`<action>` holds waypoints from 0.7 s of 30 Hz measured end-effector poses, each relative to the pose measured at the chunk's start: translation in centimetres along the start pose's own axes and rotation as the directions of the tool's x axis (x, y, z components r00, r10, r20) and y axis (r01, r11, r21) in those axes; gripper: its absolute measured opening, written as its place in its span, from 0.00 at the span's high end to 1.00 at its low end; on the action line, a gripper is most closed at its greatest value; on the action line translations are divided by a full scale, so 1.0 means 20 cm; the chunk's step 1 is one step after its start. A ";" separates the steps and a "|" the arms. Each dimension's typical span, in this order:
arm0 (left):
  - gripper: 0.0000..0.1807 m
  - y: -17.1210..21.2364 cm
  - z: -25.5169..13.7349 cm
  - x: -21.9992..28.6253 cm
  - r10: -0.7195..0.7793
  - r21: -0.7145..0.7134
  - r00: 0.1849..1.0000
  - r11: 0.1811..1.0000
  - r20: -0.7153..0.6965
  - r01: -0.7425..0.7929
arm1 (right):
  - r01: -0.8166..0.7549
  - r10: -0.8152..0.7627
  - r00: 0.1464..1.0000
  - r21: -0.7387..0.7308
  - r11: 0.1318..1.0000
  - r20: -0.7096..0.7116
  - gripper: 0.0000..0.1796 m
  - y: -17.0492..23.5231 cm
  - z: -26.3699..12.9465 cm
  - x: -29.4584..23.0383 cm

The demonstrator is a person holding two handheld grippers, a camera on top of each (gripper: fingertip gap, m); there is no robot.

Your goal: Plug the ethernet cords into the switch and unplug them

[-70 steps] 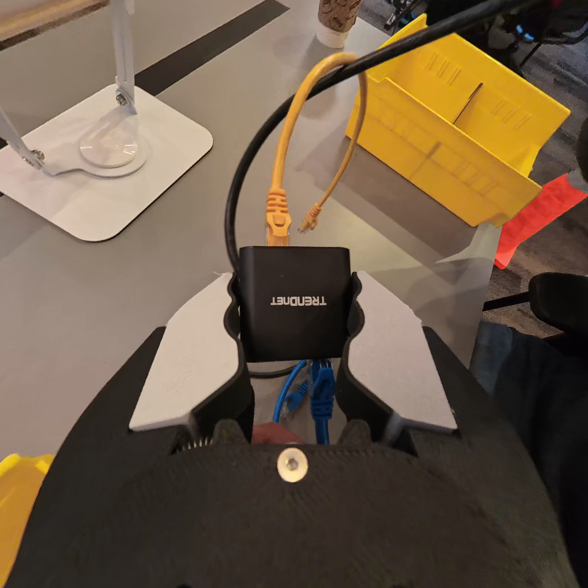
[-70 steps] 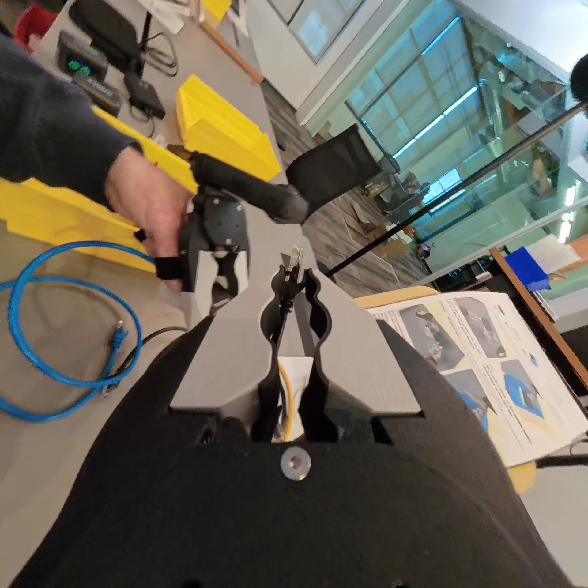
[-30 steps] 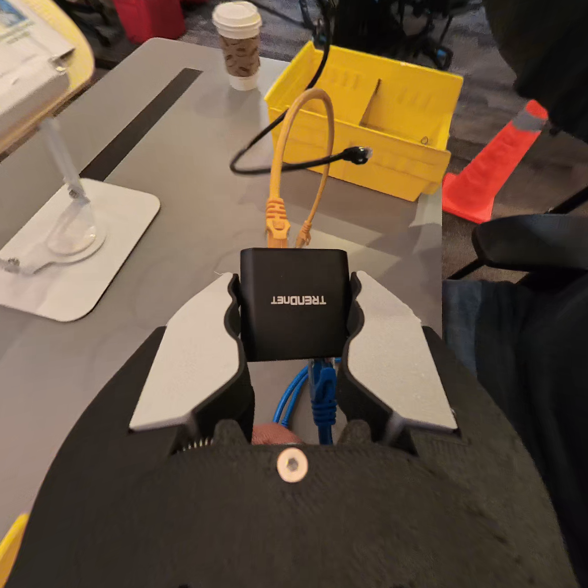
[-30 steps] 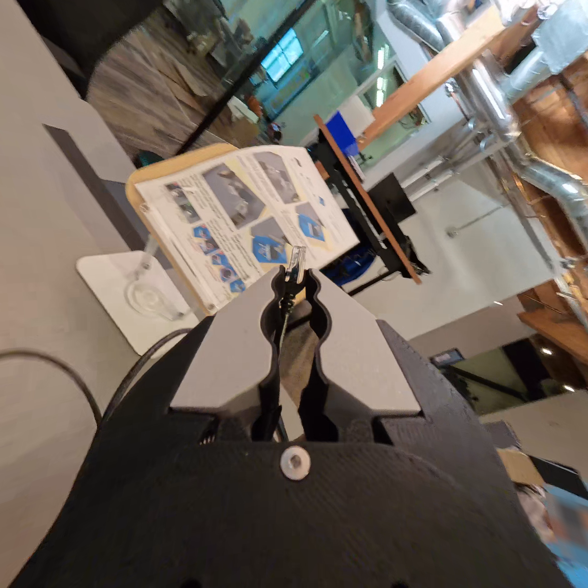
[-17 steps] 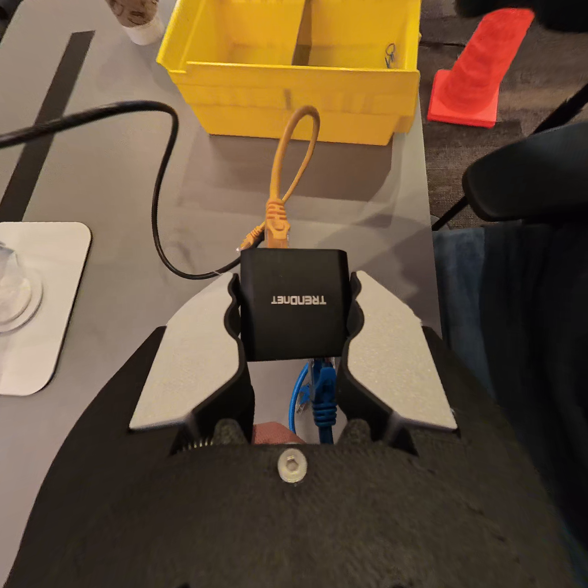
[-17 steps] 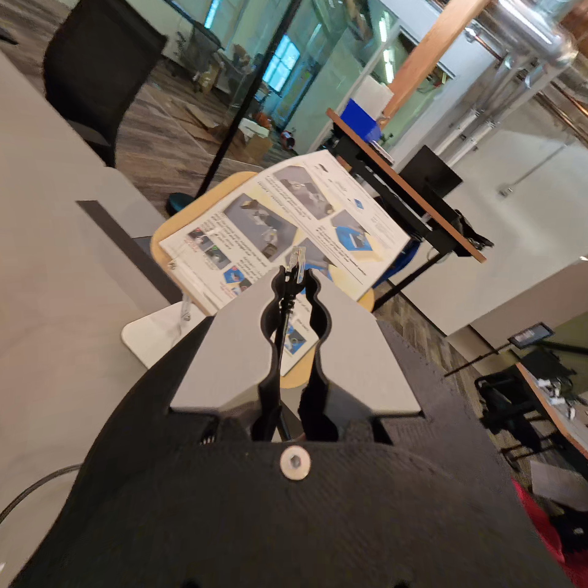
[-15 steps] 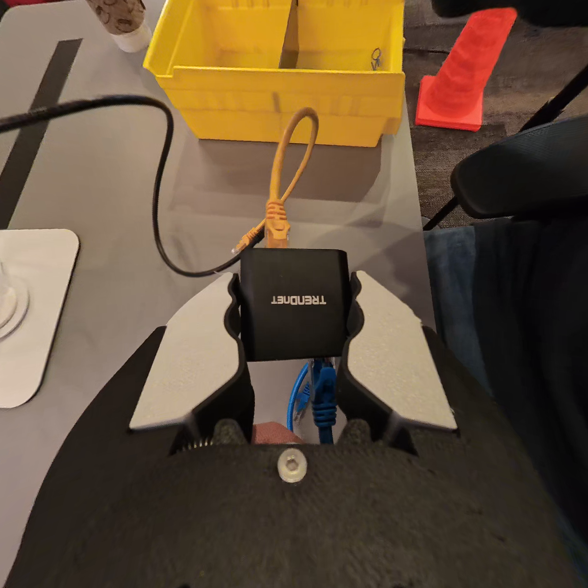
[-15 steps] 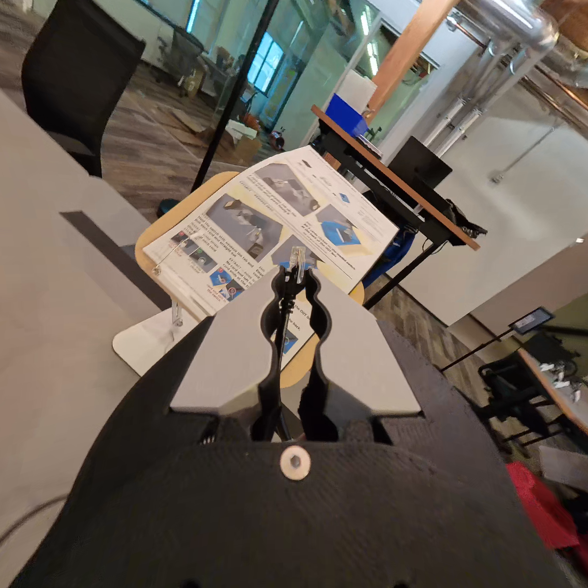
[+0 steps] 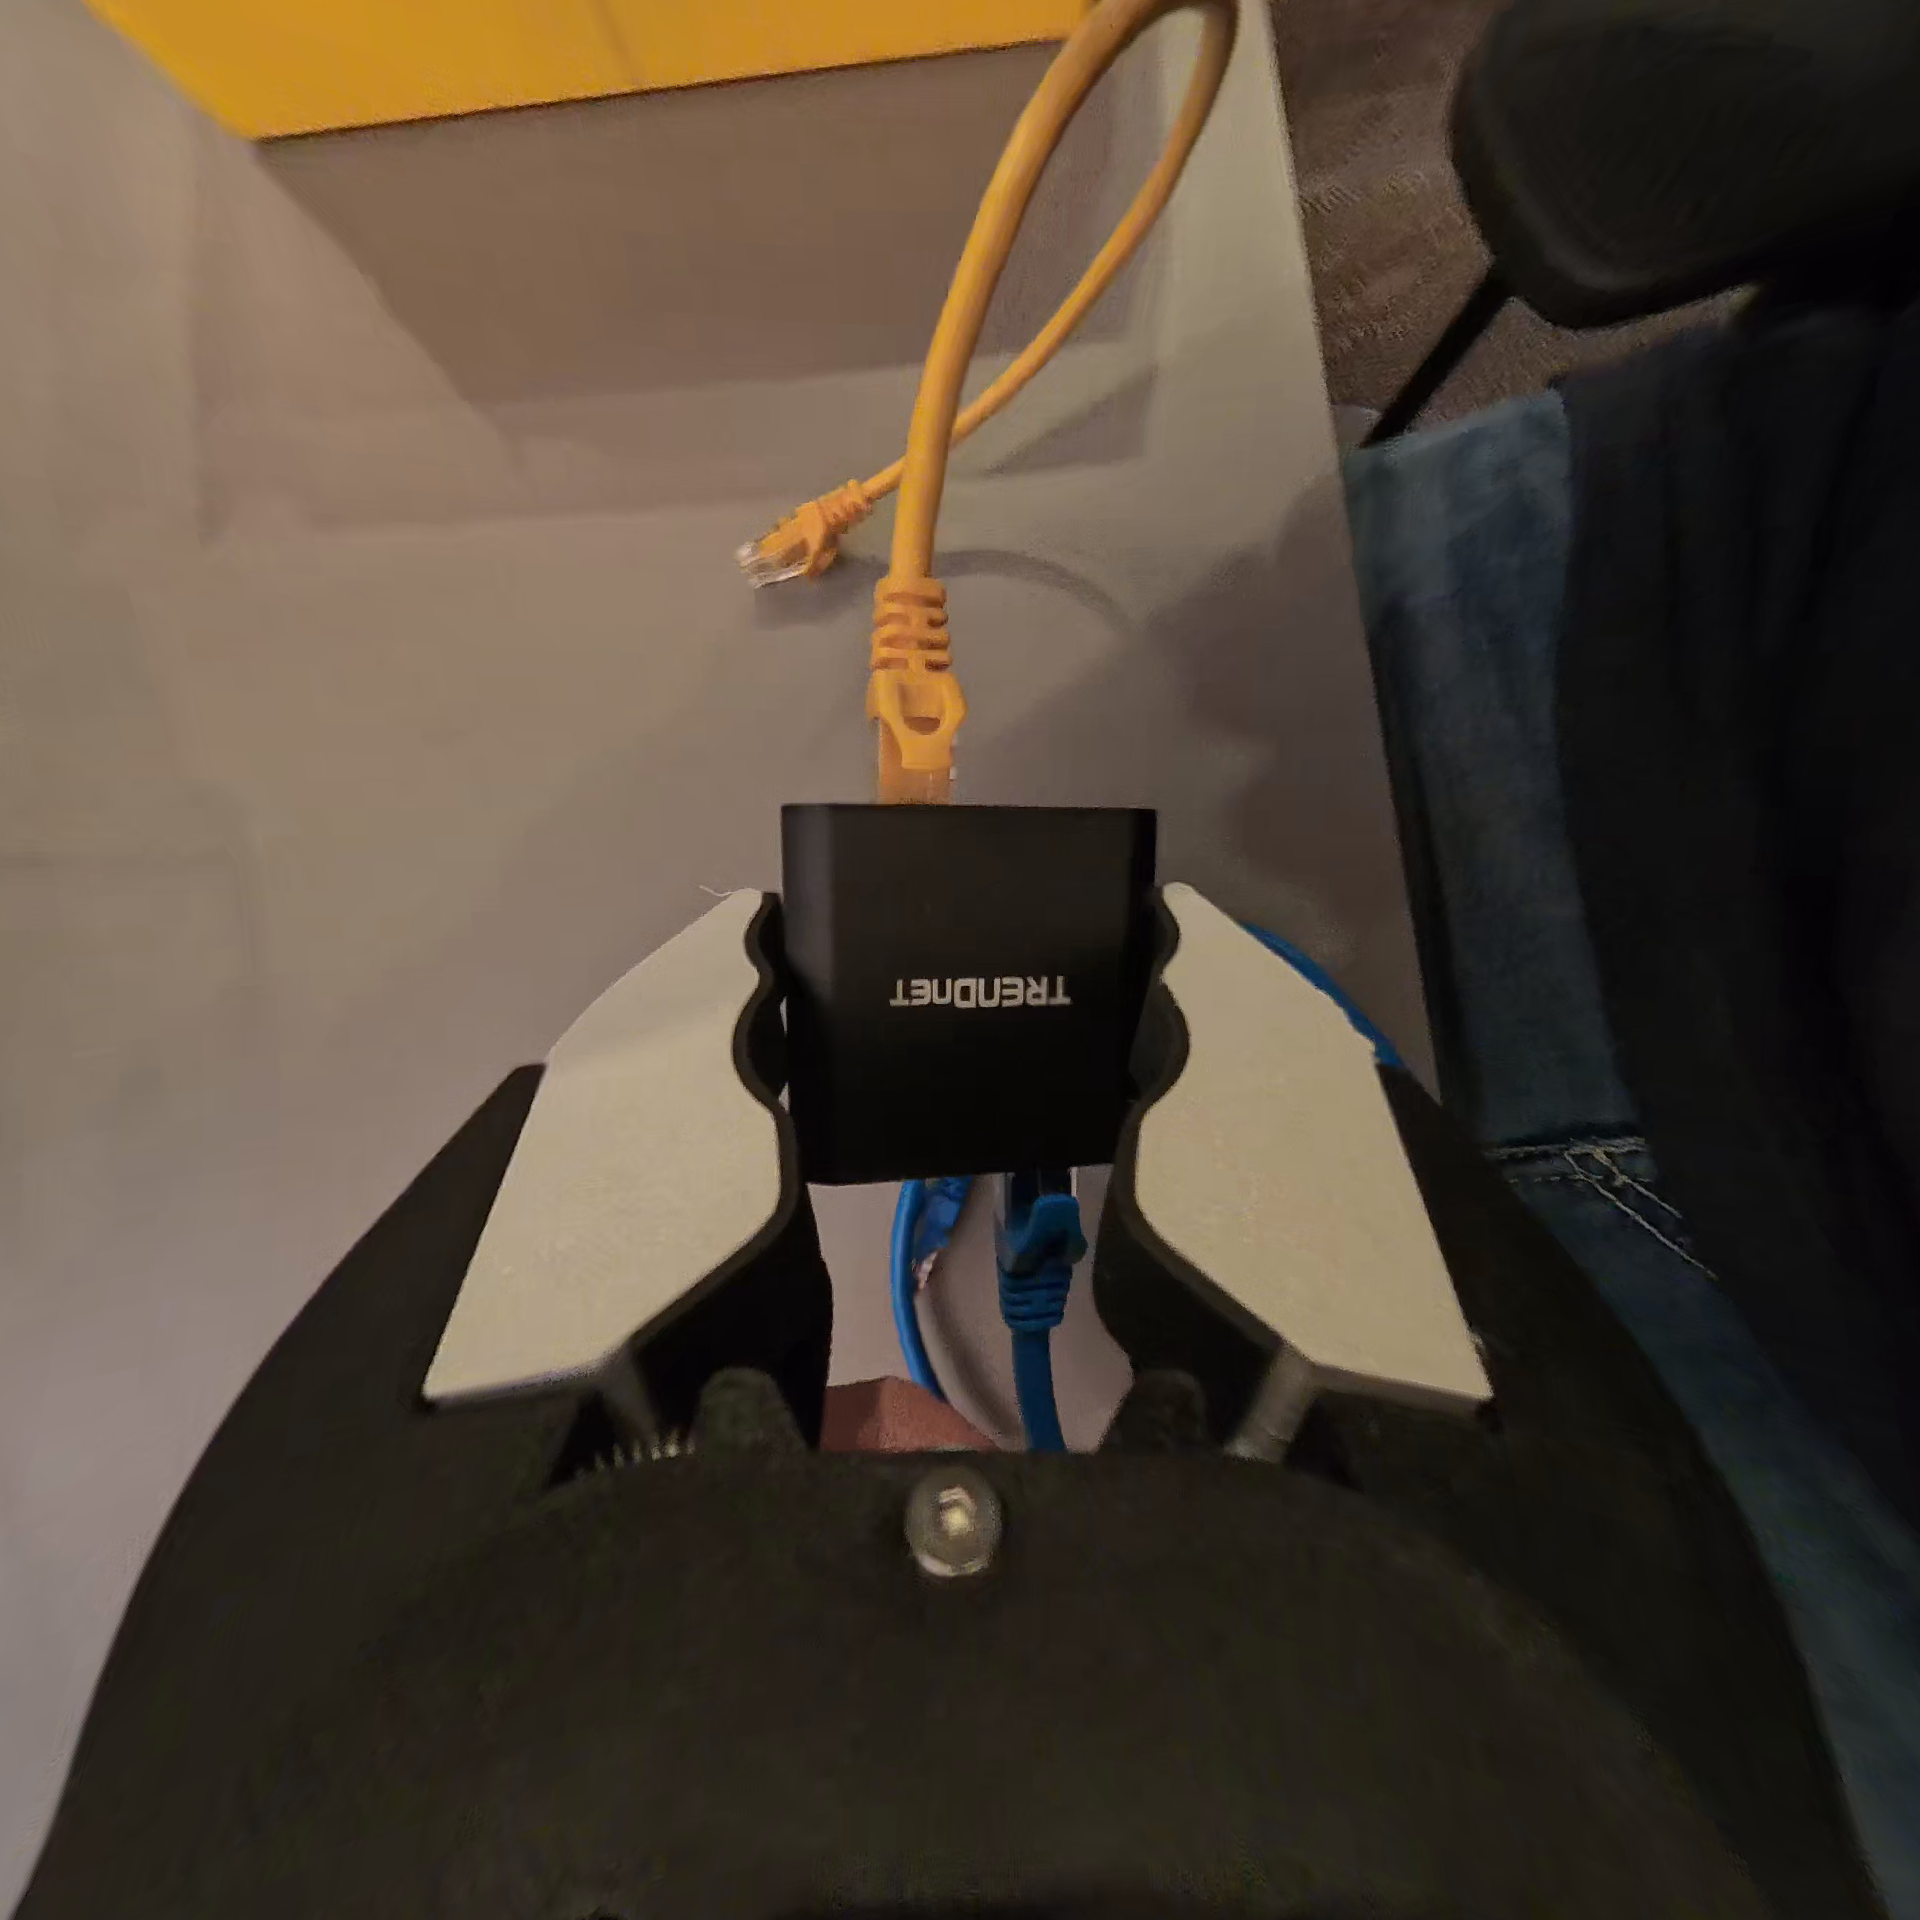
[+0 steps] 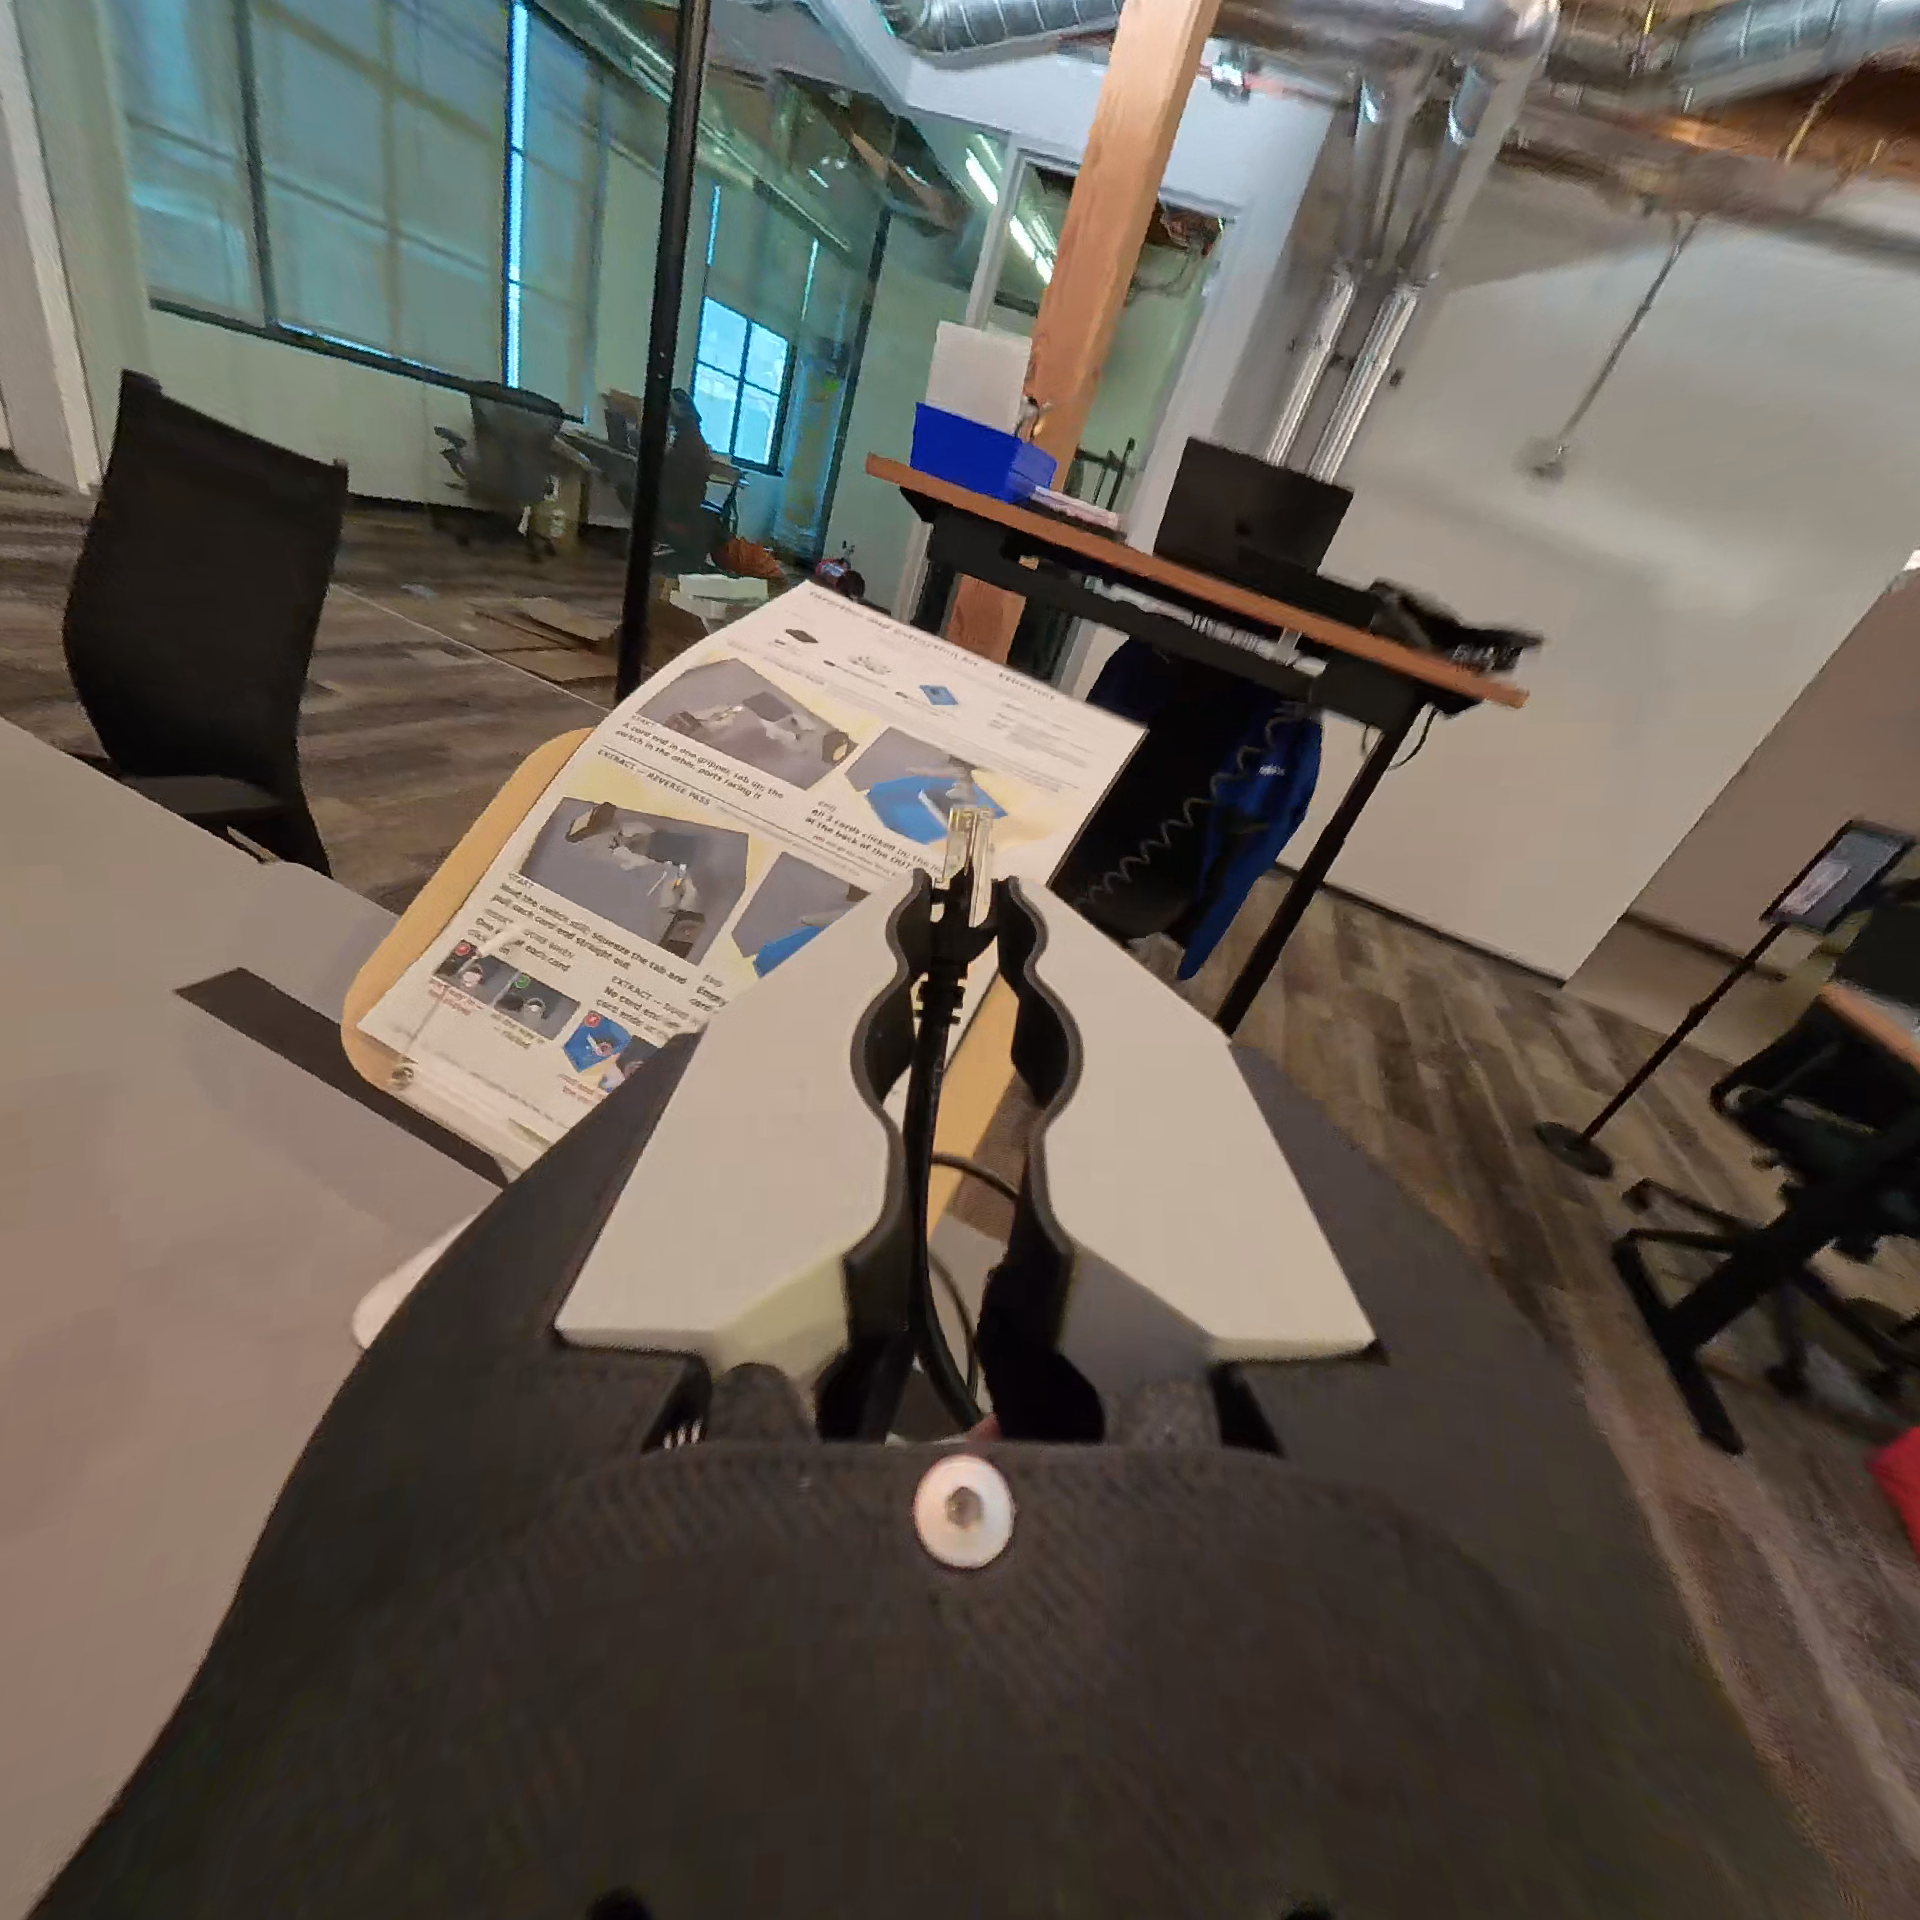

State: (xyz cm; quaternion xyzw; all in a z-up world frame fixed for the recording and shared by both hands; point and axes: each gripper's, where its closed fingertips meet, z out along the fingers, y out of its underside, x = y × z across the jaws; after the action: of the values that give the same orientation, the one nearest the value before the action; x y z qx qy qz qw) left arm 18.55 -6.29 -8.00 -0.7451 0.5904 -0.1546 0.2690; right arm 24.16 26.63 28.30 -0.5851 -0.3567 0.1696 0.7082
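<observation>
My left gripper (image 9: 966,914) is shut on a small black switch (image 9: 966,987) and holds it above the grey table (image 9: 364,727). An orange ethernet cord (image 9: 940,416) is plugged into the switch's far side; its loose plug (image 9: 779,556) hangs to the left. A blue cord (image 9: 1034,1278) is plugged into the near side, between my fingers. My right gripper (image 10: 956,894) is shut on a black ethernet cord (image 10: 925,1101), whose clear plug (image 10: 968,831) sticks out past the fingertips. The right gripper points away from the table, toward the room.
A yellow bin (image 9: 520,62) stands at the table's far edge. A person's leg in jeans (image 9: 1507,831) and a black chair arm (image 9: 1683,156) are at the right. An instruction sheet on a stand (image 10: 748,862) sits on the table (image 10: 135,1143). Tip to tip, the grippers are about 50 cm apart.
The left gripper with the switch has moved closer to the yellow bin and tilted down; the black cord has left its view. The right gripper has swung upright toward the room, plug still held.
</observation>
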 end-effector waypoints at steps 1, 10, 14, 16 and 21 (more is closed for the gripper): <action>0.64 0.01 -0.02 -0.04 -0.041 0.017 0.999 0.999 0.023 0.040 | 0.042 -0.042 0.999 0.000 0.999 0.001 0.94 -0.04 -0.05 0.02; 0.64 0.14 -0.18 -0.23 -0.242 0.102 0.959 0.968 0.150 0.228 | 0.251 -0.252 0.966 -0.034 0.967 -0.050 0.94 -0.33 -0.51 0.28; 0.64 0.18 -0.19 -0.24 -0.283 0.110 0.943 0.957 0.173 0.267 | 0.288 -0.293 0.955 -0.116 0.951 -0.033 0.94 -0.30 -0.72 0.31; 0.64 0.18 -0.20 -0.23 -0.297 0.126 0.940 0.952 0.167 0.279 | 0.300 -0.307 0.951 -0.153 0.942 -0.024 0.94 -0.24 -0.82 0.30; 0.64 0.20 -0.23 -0.23 -0.318 0.133 0.930 0.946 0.187 0.296 | 0.280 -0.288 0.957 -0.262 0.924 0.005 0.94 0.04 -1.08 0.23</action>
State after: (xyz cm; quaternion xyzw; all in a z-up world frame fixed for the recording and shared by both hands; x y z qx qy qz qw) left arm 11.60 -3.44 -6.14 -0.8255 0.4268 -0.1467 0.3389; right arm 42.79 14.55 27.73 -0.6179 -0.4448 0.0071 0.6483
